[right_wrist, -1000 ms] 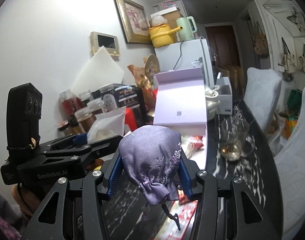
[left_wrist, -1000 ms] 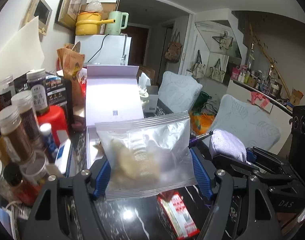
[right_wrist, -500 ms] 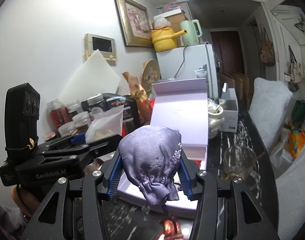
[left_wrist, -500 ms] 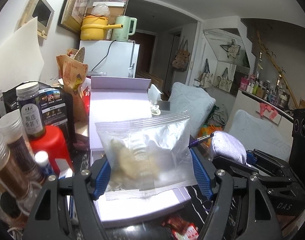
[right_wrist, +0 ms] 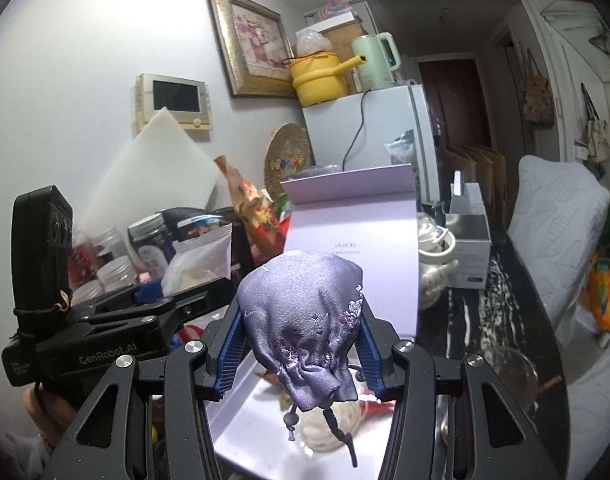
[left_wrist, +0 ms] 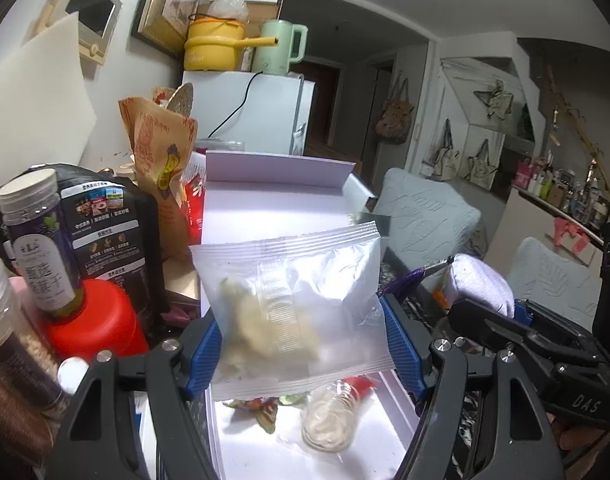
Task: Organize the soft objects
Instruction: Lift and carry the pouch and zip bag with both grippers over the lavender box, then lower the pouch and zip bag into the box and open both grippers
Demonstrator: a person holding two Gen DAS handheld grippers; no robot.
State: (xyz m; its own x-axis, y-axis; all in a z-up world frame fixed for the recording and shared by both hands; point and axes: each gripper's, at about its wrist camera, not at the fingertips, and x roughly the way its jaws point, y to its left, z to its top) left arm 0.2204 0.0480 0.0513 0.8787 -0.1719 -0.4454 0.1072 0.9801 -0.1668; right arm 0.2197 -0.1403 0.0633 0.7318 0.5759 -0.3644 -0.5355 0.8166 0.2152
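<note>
My left gripper (left_wrist: 301,344) is clamped on the plastic pouch (left_wrist: 293,308), my right gripper (right_wrist: 299,344) on the purple drawstring bag (right_wrist: 305,316) — both directly above the open box (left_wrist: 265,448), pouch nearer its left wall.

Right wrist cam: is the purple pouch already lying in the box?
No, the purple pouch is clamped between the right hand-held gripper fingers, hanging above the open box.

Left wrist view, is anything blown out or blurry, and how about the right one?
Left wrist view: the open box's floor glares white, the plastic bag looks slightly soft, straight edges bow. Right wrist view: bright patch on the wall, the purple pouch is sharp, the corners vignette black.
</note>
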